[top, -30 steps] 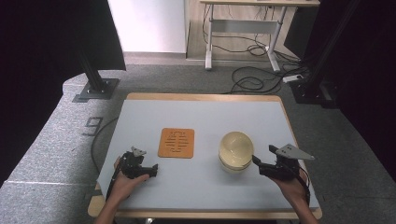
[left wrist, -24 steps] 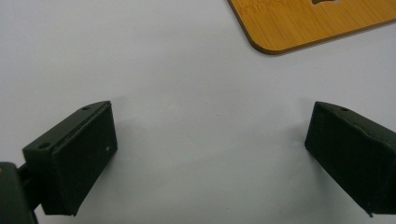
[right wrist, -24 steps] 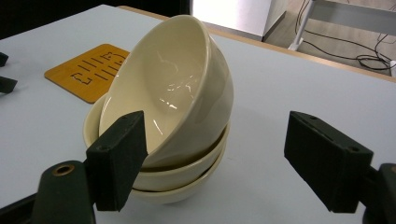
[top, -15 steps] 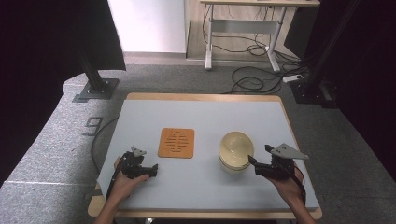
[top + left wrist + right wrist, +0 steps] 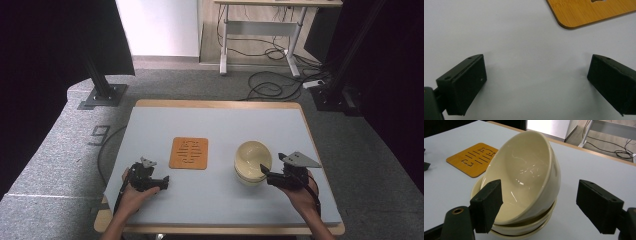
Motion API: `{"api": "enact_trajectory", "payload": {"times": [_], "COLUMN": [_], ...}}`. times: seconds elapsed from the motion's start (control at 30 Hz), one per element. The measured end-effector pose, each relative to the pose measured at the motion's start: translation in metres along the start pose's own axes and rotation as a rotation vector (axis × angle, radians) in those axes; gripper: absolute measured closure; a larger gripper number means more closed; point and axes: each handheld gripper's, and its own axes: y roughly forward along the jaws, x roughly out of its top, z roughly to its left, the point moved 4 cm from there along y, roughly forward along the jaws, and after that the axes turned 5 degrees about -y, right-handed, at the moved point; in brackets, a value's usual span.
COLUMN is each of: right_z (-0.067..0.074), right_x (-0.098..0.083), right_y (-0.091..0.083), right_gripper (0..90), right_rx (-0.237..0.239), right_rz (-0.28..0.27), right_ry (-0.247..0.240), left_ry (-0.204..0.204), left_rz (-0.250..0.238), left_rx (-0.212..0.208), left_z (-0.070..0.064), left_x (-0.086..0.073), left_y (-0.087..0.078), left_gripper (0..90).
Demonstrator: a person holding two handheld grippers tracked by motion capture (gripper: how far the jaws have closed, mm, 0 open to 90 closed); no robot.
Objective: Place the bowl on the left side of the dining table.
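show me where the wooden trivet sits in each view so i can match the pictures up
High view: the wooden trivet lies flat near the middle of the table, left of the stacked bowls.
Left gripper view: one rounded corner of it shows at the top right, beyond the open jaws.
Right gripper view: it lies at the left, behind and left of the bowls.
Shared landmark: the pale table top under it.

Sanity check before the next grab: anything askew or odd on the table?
Yes. The top bowl sits tilted in the bowl stack, its rim tipped up on one side instead of nesting flat. The trivet lies flat. The right tool is open, near the stack.
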Motion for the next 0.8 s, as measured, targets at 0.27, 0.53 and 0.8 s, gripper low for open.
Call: {"api": "enact_trajectory", "payload": {"times": [0.27,0.53,0.8], "right_z": [0.002,-0.002,-0.002], "right_x": [0.005,0.007,0.010], "right_y": [0.006,0.011,0.017], "right_gripper": [20.7,20.7,20.7], "right_rx": [0.012,0.014,0.019], "right_rz": [0.009,0.012,0.015], "right_ry": [-0.001,0.018,0.025], "left_ry": [-0.001,-0.002,-0.002], "left_rz": [-0.001,-0.001,-0.001], "left_rx": [0.002,0.000,0.001], "left_z": [0.000,0.000,0.000], "left_x": [0.000,0.000,0.000], "left_y": [0.000,0.000,0.000], "left_gripper": [2.4,2.3,2.3]}}
